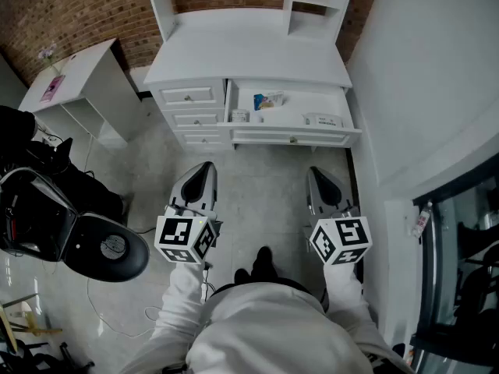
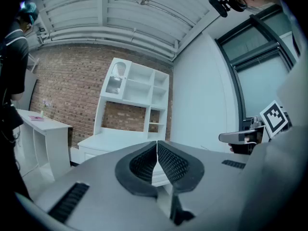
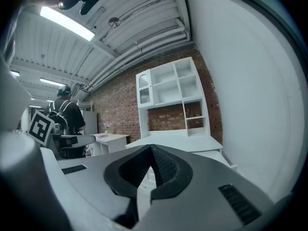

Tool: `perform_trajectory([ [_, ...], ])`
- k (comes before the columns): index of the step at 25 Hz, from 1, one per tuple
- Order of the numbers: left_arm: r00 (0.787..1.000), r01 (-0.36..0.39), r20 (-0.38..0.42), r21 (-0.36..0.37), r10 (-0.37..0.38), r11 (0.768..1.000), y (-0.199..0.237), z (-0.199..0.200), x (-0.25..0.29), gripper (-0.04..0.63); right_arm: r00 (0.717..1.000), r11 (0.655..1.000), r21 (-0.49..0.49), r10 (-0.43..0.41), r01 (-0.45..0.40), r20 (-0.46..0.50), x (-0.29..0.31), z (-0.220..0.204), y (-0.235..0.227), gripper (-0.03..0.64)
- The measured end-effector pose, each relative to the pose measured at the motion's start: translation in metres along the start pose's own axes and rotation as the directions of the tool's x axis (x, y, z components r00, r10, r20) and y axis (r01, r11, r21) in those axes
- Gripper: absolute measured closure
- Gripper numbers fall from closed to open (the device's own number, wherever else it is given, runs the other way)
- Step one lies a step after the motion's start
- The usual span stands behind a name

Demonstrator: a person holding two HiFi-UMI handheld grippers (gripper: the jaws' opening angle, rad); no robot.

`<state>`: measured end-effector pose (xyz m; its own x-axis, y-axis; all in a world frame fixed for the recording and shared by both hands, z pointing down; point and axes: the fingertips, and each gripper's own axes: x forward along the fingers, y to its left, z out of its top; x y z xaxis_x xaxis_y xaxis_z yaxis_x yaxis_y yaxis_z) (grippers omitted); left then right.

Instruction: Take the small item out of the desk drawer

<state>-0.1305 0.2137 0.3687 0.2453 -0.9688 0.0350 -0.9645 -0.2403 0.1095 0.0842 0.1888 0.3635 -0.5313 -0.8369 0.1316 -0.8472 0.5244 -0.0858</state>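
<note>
Left tongs: jaws pressed together with nothing between them, held level in front of the person.
Right tongs: jaws also together and empty, tipped slightly down, alongside the left pair.
Drawer: pulled open under the right part of the counter, well apart from both tongs.
Small items: a blue and yellow packet lies toward the back of the drawer, a little jar sits at its front left corner, and a flat white box lies toward its right end.
Counter: white, with a shelf unit above it, against a brick wall.
Office chair: black, on the pale floor to the person's left.
</note>
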Motion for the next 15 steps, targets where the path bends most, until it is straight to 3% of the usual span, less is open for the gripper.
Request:
perform_trajectory([
  [15,1.0,0.013,-0.013,0.023,-0.013,1.0,-0.009,-0.004,0.048,0.572,1.0,0.999,0.023,0.029,-0.029,-0.001,0.024,0.003,-0.029,0.589],
])
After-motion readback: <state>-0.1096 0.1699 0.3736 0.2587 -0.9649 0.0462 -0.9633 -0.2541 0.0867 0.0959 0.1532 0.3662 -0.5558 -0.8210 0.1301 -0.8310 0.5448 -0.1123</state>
